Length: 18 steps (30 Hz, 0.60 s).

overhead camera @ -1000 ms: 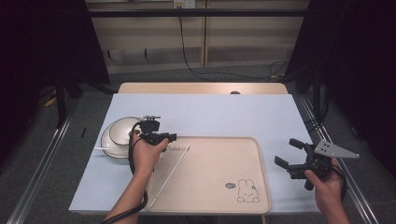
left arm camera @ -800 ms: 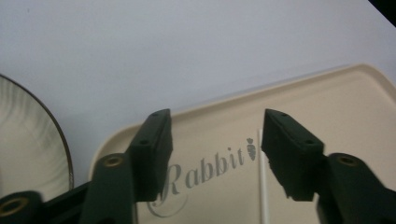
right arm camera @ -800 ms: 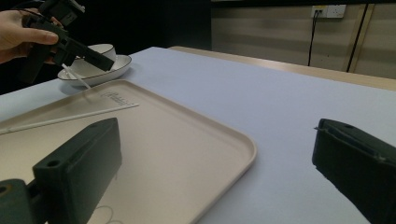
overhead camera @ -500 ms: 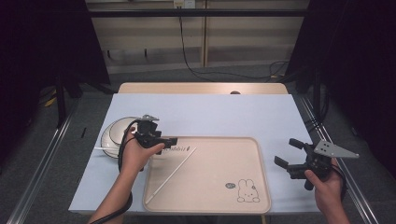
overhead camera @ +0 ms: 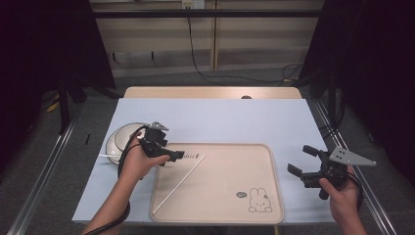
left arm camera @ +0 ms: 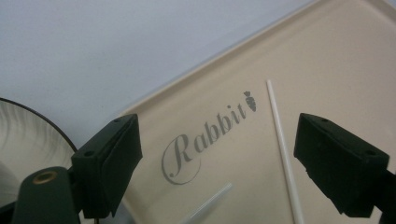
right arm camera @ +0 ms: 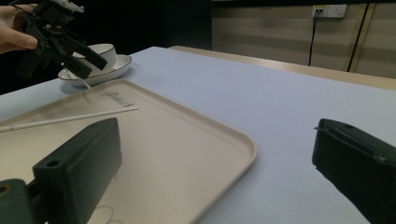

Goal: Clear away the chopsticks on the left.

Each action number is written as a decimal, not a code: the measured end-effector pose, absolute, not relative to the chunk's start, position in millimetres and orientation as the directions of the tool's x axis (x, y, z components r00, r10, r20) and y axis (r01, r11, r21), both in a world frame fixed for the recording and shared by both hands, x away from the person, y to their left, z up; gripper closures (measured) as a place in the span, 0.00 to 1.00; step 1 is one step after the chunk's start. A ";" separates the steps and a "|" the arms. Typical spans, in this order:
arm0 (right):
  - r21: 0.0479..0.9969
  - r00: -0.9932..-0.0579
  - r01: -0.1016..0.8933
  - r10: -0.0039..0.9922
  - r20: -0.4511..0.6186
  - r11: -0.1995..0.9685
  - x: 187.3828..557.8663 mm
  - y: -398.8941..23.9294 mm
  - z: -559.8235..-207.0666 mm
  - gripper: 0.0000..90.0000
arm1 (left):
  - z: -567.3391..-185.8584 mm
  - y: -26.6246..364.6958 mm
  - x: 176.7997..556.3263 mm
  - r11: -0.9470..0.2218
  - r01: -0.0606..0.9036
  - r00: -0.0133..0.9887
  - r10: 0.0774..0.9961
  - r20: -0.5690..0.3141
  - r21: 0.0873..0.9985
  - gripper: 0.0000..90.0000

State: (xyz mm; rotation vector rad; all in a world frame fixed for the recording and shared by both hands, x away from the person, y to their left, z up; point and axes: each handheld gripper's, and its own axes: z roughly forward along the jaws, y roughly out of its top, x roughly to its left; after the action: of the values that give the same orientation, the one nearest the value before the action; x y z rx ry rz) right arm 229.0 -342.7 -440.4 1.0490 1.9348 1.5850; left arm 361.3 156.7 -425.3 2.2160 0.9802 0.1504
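A long thin white stick (overhead camera: 179,183) lies slantwise on the beige rabbit tray (overhead camera: 266,196); it also runs past the "Rabbit" lettering in the left gripper view (left arm camera: 280,140). My left gripper (overhead camera: 172,153) hovers over the tray's upper left corner. Its jaws have just been opening and stand wide (left arm camera: 218,123). A second white stick (left arm camera: 210,203) shows blurred low between them, and the pads are clear of it. My right gripper (overhead camera: 299,159) is open beside the tray's right rim, with nothing between its fingers (right arm camera: 215,158).
A white bowl on a plate (overhead camera: 120,142) stands left of the tray, close behind the left hand. A white stick end (overhead camera: 105,156) pokes out by the plate. The pale blue table cover (overhead camera: 230,120) stretches behind the tray.
The left forearm has swung to the left while the gripper stayed over the tray corner. The long stick has shifted slightly on the tray. The right hand has kept still.
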 end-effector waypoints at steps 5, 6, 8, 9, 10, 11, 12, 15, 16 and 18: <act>0.959 -0.620 0.277 0.774 0.129 0.062 229.2 -342.7 -440.4 0.01 | -426.1 159.1 360.7 -0.534 0.572 0.747 0.653 -0.126 0.623 0.16; 0.957 -0.626 0.283 0.769 0.132 0.066 229.0 -343.0 -440.2 0.01 | -427.1 159.2 360.0 -0.545 0.571 0.750 0.650 -0.120 0.614 0.16; 0.957 -0.621 0.282 0.773 0.131 0.064 228.9 -342.2 -440.4 0.01 | -429.2 159.5 359.3 -0.560 0.557 0.760 0.642 -0.105 0.613 0.16; 0.956 -0.627 0.287 0.767 0.133 0.069 228.8 -342.7 -440.3 0.01 | -429.4 160.4 359.6 -0.585 0.544 0.775 0.625 -0.092 0.602 0.16; 0.956 -0.627 0.287 0.768 0.133 0.069 228.9 -342.7 -440.3 0.01 | -429.9 160.4 359.1 -0.587 0.542 0.776 0.625 -0.089 0.602 0.17; 0.956 -0.627 0.287 0.768 0.133 0.068 229.0 -342.7 -440.3 0.01 | -430.9 160.0 358.6 -0.583 0.544 0.771 0.630 -0.087 0.603 0.17; 0.956 -0.627 0.286 0.768 0.132 0.069 229.0 -342.7 -440.2 0.01 | -430.7 160.6 358.6 -0.593 0.548 0.775 0.625 -0.092 0.590 0.17; 0.956 -0.627 0.285 0.768 0.132 0.068 229.1 -342.7 -440.3 0.01 | -432.3 161.5 359.0 -0.617 0.531 0.788 0.611 -0.071 0.581 0.19; 0.956 -0.627 0.286 0.768 0.133 0.068 229.0 -342.7 -440.2 0.01 | -432.3 161.9 359.1 -0.625 0.529 0.792 0.606 -0.070 0.575 0.19; 0.957 -0.622 0.282 0.772 0.132 0.063 229.3 -342.2 -440.6 0.01 | -432.4 162.1 358.8 -0.642 0.519 0.800 0.597 -0.057 0.565 0.20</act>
State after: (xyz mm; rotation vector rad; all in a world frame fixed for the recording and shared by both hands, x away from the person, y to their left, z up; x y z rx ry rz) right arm 229.3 -342.2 -440.6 1.0486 1.9319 1.5821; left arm 358.8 162.1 -432.4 2.4108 0.8235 0.1804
